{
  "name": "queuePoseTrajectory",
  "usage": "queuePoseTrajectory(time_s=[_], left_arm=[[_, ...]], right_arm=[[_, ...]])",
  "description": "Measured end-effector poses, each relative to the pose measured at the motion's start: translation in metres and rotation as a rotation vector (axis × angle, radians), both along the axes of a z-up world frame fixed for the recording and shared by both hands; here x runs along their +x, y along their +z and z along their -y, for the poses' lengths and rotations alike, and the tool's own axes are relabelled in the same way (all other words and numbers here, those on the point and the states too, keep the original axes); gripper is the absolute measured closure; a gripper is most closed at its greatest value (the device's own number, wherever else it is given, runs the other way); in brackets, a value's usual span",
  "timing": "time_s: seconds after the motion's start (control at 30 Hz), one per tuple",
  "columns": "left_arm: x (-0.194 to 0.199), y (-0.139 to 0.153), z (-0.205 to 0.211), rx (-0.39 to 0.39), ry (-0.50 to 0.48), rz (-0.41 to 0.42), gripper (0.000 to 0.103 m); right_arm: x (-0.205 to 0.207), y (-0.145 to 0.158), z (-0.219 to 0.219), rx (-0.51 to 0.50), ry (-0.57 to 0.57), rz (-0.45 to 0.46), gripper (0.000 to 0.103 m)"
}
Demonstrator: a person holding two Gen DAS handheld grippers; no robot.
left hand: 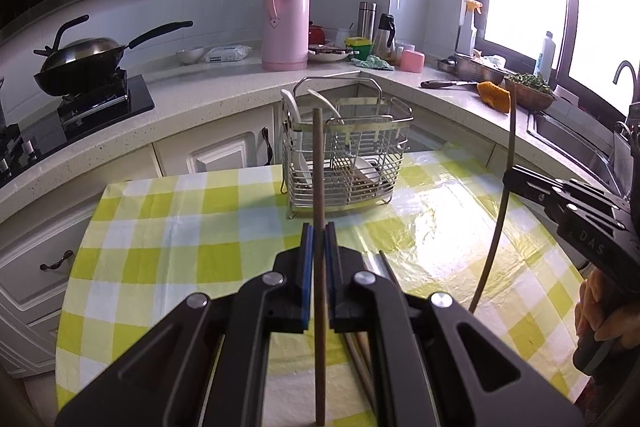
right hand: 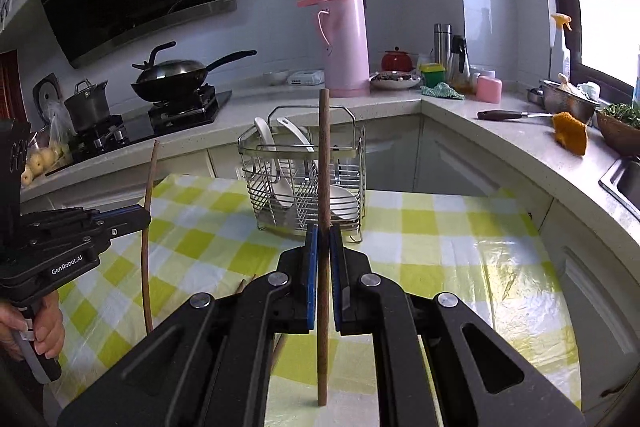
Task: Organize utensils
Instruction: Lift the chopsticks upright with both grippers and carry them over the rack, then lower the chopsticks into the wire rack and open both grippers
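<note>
My left gripper (left hand: 319,229) is shut on a brown chopstick (left hand: 318,163) held upright above the checked table. My right gripper (right hand: 324,233) is shut on a second brown chopstick (right hand: 324,155), also upright. Each gripper shows in the other's view: the right one (left hand: 509,175) with its chopstick (left hand: 505,187), the left one (right hand: 146,217) with its chopstick (right hand: 149,195). A wire utensil basket (left hand: 348,163) stands at the table's far edge and holds white spoons (left hand: 294,115); it also shows in the right wrist view (right hand: 304,183). More chopsticks (left hand: 362,355) lie on the table under my left gripper.
The table has a yellow-green checked cloth (left hand: 160,247). Behind it runs a counter with a pink thermos (left hand: 286,11), a wok on the stove (left hand: 80,55), a knife (left hand: 444,84), an orange cloth (left hand: 494,95) and a sink (left hand: 576,139) at right.
</note>
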State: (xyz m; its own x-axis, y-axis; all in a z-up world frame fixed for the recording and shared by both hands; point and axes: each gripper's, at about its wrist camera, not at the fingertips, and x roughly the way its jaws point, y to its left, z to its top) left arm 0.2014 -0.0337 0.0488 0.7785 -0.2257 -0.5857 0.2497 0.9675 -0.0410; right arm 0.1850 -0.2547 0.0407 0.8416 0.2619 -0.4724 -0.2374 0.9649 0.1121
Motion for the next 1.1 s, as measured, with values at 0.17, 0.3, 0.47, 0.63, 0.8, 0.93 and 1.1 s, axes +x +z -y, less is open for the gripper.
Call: queuePoseTrajectory(time_s=[0.17, 0.3, 0.47, 0.63, 0.8, 0.93, 1.1], left_arm=[[0.004, 0.013, 0.003, 0.019, 0.001, 0.038, 0.097], [0.013, 0.028, 0.002, 0.025, 0.008, 0.075, 0.097], [0.031, 0.055, 0.005, 0.026, 0.005, 0.115, 0.098], [0.057, 0.098, 0.01, -0.001, 0.007, 0.16, 0.098], [0.086, 0.148, 0.02, -0.018, -0.009, 0.192, 0.098], [0.113, 0.184, 0.027, -0.012, -0.003, 0.229, 0.098], [0.141, 0.201, 0.036, -0.03, 0.01, 0.266, 0.098]], right_arm=[[0.001, 0.01, -0.001, 0.001, -0.012, 0.024, 0.096], [0.007, 0.022, 0.001, 0.01, -0.017, 0.042, 0.096], [0.023, 0.049, 0.003, 0.0, -0.018, 0.079, 0.096], [0.05, 0.083, 0.006, 0.003, -0.016, 0.116, 0.096], [0.082, 0.124, 0.007, 0.005, -0.01, 0.151, 0.096], [0.106, 0.153, 0.01, 0.022, -0.014, 0.179, 0.096], [0.136, 0.171, 0.012, 0.068, -0.019, 0.207, 0.096]])
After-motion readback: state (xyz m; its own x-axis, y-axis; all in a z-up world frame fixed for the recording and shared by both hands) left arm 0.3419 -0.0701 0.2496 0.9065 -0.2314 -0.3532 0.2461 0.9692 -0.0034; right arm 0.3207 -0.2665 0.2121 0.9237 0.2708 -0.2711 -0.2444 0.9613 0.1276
